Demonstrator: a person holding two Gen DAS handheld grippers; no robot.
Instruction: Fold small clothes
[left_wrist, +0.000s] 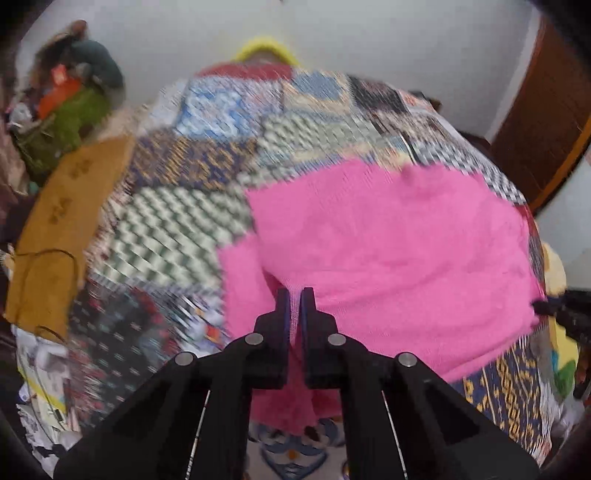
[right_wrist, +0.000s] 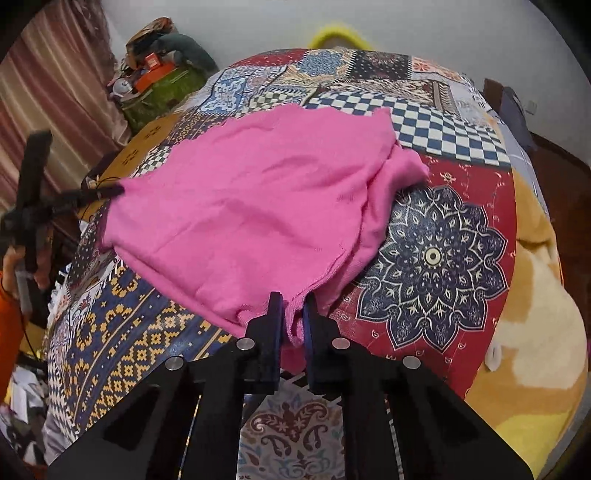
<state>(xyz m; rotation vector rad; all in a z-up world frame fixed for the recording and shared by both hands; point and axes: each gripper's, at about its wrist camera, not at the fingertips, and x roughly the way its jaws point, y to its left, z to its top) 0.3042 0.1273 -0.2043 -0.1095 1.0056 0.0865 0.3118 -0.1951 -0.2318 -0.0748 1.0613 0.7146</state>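
Note:
A pink knit garment (left_wrist: 388, 251) lies folded over on a patchwork bedspread (left_wrist: 192, 170); it also shows in the right wrist view (right_wrist: 243, 206). My left gripper (left_wrist: 294, 295) is shut on a near edge of the garment, cloth pinched between the fingers. My right gripper (right_wrist: 293, 301) is shut on another near corner of the garment. The left gripper (right_wrist: 110, 191) shows at the garment's left corner in the right wrist view. The right gripper (left_wrist: 543, 306) shows at the garment's right edge in the left wrist view. The left wrist view is motion-blurred.
The bedspread (right_wrist: 432, 254) covers a bed. A cluttered pile with a green bag (right_wrist: 162, 92) stands at the far left. A yellow-brown mat (left_wrist: 62, 214) lies left of the bed. A beige blanket (right_wrist: 535, 295) lies at the right. A wooden door (left_wrist: 543, 110) is at far right.

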